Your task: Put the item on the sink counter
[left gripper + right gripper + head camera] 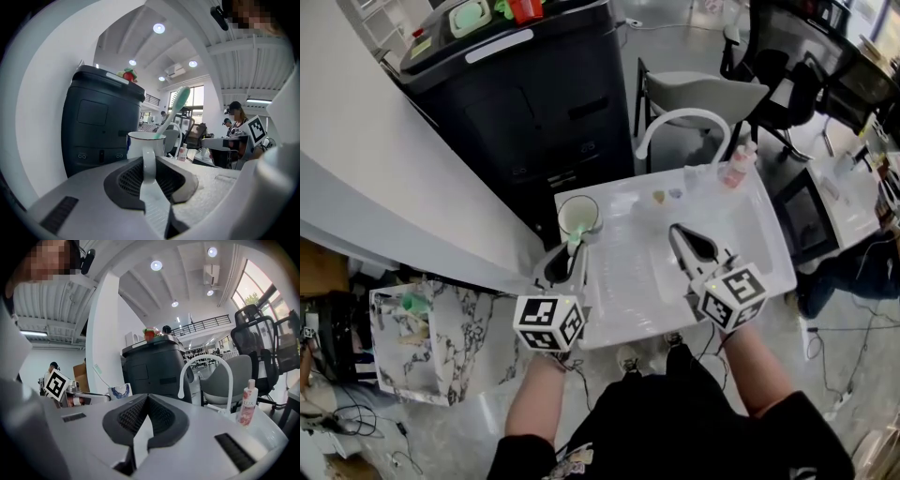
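The left tool (569,253) is clamped on the handle (149,164) of a white mug (577,216), with the handle standing upright between the two dark pads and the mug body just past the jaw tips. A green toothbrush (176,105) leans out of the mug, tilted up and to the right in the left gripper view. In the head view the mug is at the back left corner of the white desk (769,253), right by its left edge; whether its base rests on the surface or hangs just above it cannot be told. The right tool (677,232) is over the basin (628,258) in the middle of the desk, well apart from the mug, and its jaws are together with nothing between them. Behind the basin rises a curved white tap (684,122), and a pink bottle (736,167) stands near the back right corner. A tall black cabinet (534,103) stands close behind the mug's corner, and a white wall runs along the left. A grey chair (703,94) is behind the tap. The front right part of the desk is bare, and past its front and left edges the surface drops to the floor, where a marbled bag (412,342) stands to the left.
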A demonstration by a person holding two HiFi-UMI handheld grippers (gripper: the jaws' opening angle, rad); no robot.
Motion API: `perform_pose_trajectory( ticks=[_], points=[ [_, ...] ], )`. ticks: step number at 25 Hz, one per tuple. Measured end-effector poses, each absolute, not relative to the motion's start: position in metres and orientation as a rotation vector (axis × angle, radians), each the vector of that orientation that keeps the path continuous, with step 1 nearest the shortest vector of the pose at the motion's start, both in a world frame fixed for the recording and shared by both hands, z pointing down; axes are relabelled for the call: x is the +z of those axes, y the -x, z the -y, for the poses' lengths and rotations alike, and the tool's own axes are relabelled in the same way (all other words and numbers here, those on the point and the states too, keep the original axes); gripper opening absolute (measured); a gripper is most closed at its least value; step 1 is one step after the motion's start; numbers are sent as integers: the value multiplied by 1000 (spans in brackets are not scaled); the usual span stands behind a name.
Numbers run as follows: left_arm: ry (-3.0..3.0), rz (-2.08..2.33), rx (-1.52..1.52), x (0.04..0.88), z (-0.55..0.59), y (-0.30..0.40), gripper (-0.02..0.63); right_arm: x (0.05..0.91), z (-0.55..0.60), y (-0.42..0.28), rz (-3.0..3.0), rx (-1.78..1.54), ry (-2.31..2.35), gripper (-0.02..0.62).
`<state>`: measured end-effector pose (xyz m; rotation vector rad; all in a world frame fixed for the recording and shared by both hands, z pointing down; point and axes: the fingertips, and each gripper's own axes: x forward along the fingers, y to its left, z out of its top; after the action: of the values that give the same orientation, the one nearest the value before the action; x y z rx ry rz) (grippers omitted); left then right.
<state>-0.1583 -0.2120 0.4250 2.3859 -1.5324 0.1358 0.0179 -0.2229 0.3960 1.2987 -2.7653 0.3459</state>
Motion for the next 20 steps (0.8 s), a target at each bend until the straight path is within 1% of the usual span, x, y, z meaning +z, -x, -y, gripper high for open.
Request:
perform_pose_trajectory(
  ticks=[11, 20],
  points=[
    [-2332, 1613, 132, 455, 256, 131, 60, 413, 265, -41, 2779, 391, -1245, -2],
    [-2297, 1684, 165, 498, 300, 119, 60, 436, 293, -52, 2762, 446, -1202, -2]
  ],
)
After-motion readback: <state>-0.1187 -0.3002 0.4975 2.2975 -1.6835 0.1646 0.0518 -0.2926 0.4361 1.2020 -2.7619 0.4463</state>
